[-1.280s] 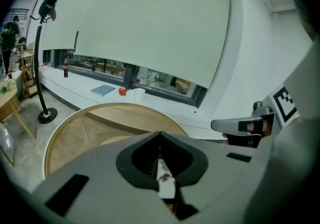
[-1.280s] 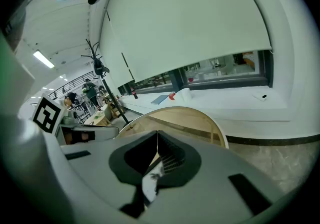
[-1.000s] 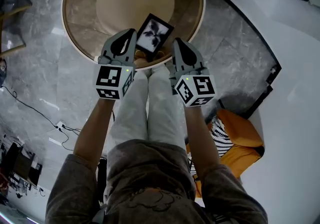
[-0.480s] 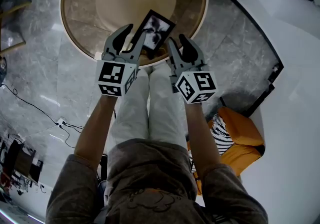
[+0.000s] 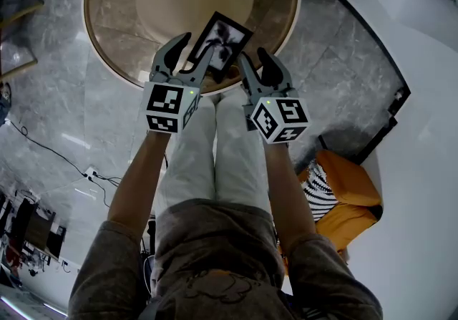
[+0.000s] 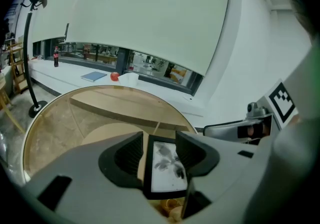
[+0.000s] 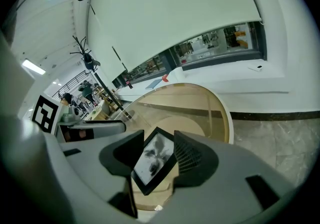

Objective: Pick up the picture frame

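Probably light but fragile, the picture frame [image 5: 220,42] at upper centre on the desk [image 5: 114,32] is best taken by its black rim; left tool [image 5: 196,45] and right tool [image 5: 254,59], just opened wide, are empty.

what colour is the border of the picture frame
Black. The picture frame shows best in the left gripper view.

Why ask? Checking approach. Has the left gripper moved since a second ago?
Yes: the left gripper edged forward over the table rim toward the picture frame; its jaws have just been opening, frame seen between them.
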Motion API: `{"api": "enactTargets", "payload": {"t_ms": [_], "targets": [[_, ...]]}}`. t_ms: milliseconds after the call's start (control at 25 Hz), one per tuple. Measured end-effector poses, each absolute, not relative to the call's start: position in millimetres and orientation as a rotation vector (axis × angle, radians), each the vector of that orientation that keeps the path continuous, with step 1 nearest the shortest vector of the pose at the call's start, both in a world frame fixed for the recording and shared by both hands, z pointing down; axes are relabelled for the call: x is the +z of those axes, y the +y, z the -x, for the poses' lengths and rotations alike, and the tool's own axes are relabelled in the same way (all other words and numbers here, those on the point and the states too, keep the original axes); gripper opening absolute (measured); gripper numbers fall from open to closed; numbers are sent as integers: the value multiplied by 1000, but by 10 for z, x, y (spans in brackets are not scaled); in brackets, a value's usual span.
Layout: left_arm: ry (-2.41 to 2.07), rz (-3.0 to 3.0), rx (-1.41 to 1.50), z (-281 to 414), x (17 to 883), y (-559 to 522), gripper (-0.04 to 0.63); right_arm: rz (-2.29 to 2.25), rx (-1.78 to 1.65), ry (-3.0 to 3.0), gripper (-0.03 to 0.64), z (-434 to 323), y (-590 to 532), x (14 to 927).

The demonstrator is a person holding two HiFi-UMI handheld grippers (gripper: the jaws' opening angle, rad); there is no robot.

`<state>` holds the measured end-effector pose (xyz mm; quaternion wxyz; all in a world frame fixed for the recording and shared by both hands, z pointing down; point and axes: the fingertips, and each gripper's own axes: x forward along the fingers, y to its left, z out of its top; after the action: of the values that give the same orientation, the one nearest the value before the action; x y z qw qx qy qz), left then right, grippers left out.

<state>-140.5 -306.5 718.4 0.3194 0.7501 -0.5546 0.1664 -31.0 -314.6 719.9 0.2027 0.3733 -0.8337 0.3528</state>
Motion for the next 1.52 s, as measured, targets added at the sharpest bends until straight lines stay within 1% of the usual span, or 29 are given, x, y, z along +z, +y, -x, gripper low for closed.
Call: {"api": "enactTargets", "payload": {"t_ms": [760, 1520], "targets": [[-1367, -1884, 557, 1338, 7920, -2872, 196, -996, 1136, -2160, 189, 325, -2895, 8004], [-1315, -1845, 576, 1299, 8146, -2788, 195, -967, 1127, -2144, 175, 388, -2831, 8118]]}}
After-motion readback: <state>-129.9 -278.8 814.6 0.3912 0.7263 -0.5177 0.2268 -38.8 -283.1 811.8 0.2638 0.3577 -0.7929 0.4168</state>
